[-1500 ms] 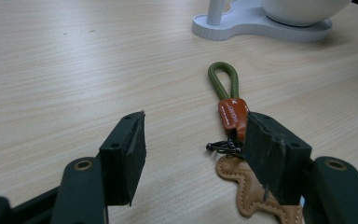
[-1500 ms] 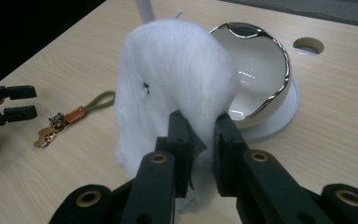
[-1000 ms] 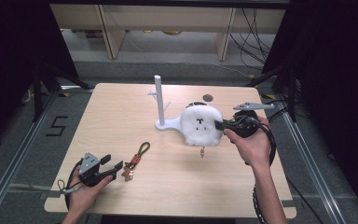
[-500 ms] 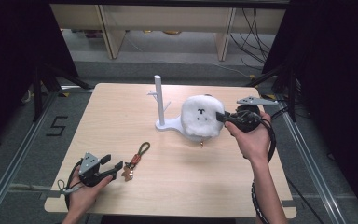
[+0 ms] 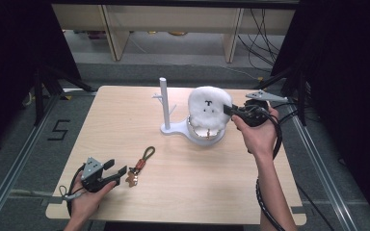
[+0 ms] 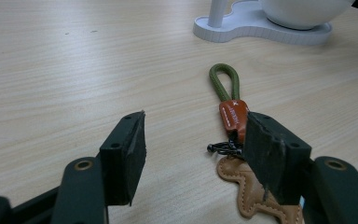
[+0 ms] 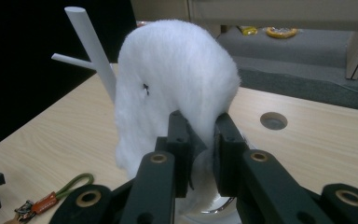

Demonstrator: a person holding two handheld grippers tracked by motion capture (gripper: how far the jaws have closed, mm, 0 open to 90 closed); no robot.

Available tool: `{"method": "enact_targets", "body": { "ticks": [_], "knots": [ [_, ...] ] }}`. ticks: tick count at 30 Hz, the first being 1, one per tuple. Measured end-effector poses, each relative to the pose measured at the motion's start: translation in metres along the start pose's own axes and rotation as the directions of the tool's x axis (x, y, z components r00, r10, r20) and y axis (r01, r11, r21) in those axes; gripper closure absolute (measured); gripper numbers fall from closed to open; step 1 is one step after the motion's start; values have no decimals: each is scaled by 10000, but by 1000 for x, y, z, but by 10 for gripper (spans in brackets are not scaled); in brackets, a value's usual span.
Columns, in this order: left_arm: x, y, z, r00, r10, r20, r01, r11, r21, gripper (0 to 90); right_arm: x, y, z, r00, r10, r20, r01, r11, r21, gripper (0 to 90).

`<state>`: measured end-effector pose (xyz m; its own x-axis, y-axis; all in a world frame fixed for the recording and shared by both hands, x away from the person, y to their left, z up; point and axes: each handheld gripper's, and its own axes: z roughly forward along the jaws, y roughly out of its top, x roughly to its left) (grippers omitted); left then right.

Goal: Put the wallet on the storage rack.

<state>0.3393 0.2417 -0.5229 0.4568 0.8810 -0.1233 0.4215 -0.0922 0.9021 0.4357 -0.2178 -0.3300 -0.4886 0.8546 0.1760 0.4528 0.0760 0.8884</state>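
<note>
A white fluffy plush [image 5: 208, 109] with a small black face mark hangs just above the round dish [image 5: 198, 136] of a white stand. My right gripper [image 5: 231, 110] is shut on the plush's right edge. In the right gripper view the two jaws pinch the fur [image 7: 177, 79], and my right gripper [image 7: 200, 135] points toward the stand's post [image 7: 91, 46]. A keychain [image 5: 141, 162] with a green loop, an orange tab and a tan leather charm lies at the front left. My left gripper [image 5: 117, 173] rests open just left of it. In the left gripper view the keychain [image 6: 230, 114] lies beside the right jaw.
The white stand has a tall post [image 5: 164, 102] with short side pegs and a flat base [image 6: 261, 29]. A round hole [image 7: 273, 120] sits in the tabletop behind the plush. Bare wood lies between the keychain and the stand. Shelving and cables stand beyond the table's far edge.
My right gripper has lifted the plush up off the dish and slightly toward the far side. The left gripper and the keychain have stayed put.
</note>
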Motion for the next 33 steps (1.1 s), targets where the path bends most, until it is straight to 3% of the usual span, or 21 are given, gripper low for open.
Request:
{"method": "enact_targets", "body": {
  "ticks": [3, 4, 5, 9, 11, 13, 20, 27, 28, 29, 30, 33],
  "knots": [
    [0, 0, 0, 10000, 9, 0, -9, 10000, 4, 383, 0, 4, 3, 9999, 63, 99, -61, 9999, -152, 804],
    [0, 0, 0, 10000, 28, -3, -28, 10000, -9, 383, -3, 5, 6, 9996, -250, 96, 253, 9991, -341, 804],
    [0, 0, 0, 10000, 27, -2, -27, 10000, -5, 383, -2, 6, 7, 9999, 28, 106, -24, 9994, -331, 804],
    [0, 0, 0, 10000, -29, 10, 29, 10000, 4, 383, -6, 8, 14, 9998, -7, 221, 20, 9983, -580, 803],
    [0, 0, 0, 10000, -15, 13, 15, 10000, 5, 383, -7, 9, 17, 9995, 243, 180, -233, 9982, -546, 803],
    [0, 0, 0, 10000, -12, 11, 12, 10000, -6, 383, -11, 9, 22, 9999, 16, 150, -9, 9987, -518, 802],
    [0, 0, 0, 10000, -24, 24, 24, 10000, -17, 383, -17, 4, 33, 9987, 467, 223, -455, 9976, -523, 801],
    [0, 0, 0, 10000, -8, 21, 8, 10000, -34, 383, -26, -3, 43, 9991, 237, 347, -221, 9987, -463, 801],
    [0, 0, 0, 10000, -3, 23, 3, 10000, -35, 383, -24, -4, 43, 9973, 663, 328, -653, 9973, -328, 801],
    [0, 0, 0, 10000, -3, 23, 3, 10000, -35, 383, -24, -4, 43, 9973, 663, 328, -653, 9973, -328, 801],
    [0, 0, 0, 10000, -8, 22, 8, 10000, -30, 383, -28, -8, 46, 9989, 352, 311, -341, 9988, -352, 800],
    [0, 0, 0, 10000, -35, 20, 35, 10000, -32, 383, -29, -13, 47, 9982, 456, 386, -449, 9988, -192, 800]
  ]
}}
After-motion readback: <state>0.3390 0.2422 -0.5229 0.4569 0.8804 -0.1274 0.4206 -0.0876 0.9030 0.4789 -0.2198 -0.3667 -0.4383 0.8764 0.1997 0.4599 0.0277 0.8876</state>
